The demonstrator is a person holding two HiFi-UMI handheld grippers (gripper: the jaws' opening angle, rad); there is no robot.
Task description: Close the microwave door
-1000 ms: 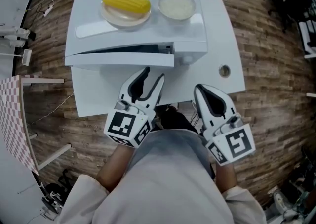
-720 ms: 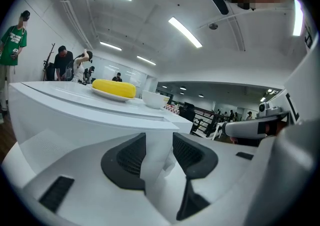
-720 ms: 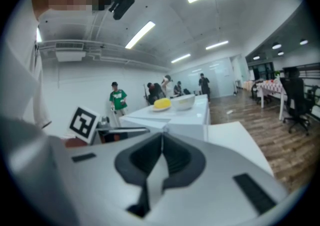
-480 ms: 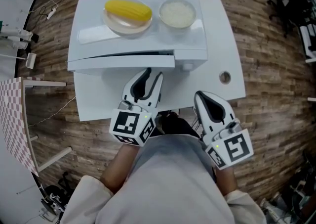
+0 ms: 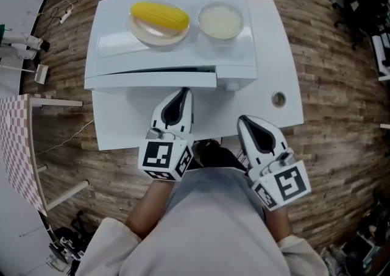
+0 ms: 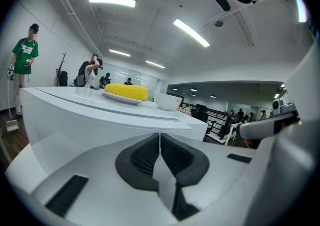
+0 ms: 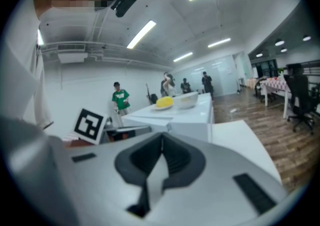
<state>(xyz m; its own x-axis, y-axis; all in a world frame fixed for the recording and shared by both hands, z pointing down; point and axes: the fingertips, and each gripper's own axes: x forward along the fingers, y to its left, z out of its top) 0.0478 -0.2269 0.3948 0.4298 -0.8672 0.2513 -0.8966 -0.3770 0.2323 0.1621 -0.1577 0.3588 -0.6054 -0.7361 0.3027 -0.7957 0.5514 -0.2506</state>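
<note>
Shows left hand-held gripper [image 5: 181, 93], jaws just closing together on nothing, before ajar microwave door [image 5: 152, 80]. Shows right hand-held gripper [image 5: 243, 120] pressed together, empty.

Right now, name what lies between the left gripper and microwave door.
Only bare table, in the head view, up to the microwave door. The left gripper has just been closing, empty.
</note>
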